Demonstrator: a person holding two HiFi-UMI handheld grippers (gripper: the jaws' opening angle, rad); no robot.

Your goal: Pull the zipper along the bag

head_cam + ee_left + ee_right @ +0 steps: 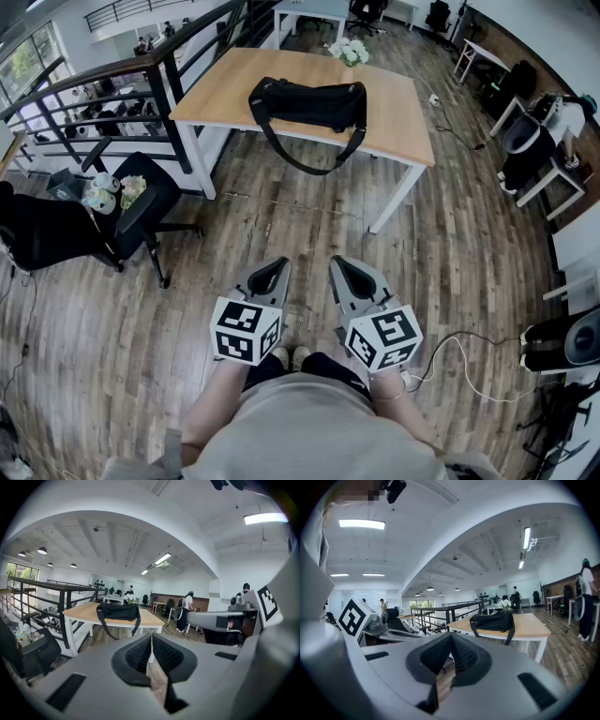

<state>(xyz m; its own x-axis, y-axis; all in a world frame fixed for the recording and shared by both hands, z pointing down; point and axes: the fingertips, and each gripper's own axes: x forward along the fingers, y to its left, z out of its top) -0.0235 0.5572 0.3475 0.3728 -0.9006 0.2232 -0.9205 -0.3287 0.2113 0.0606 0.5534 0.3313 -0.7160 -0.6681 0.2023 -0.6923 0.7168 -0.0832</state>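
My left tool (269,274) clenched on nothing, my right tool (351,274) clenched and empty too, both over the wooden floor (281,220), black bag (309,101) lying on the tabletop (401,117) well ahead of me

Wood-plank floor (281,225) spreads beneath the jaws. Well ahead of them stands a light wooden surface (394,103) on white legs. To its left are a black railing (180,131) and a black office chair (145,202). Strip lights (362,524) glow on the white ceiling (140,508).
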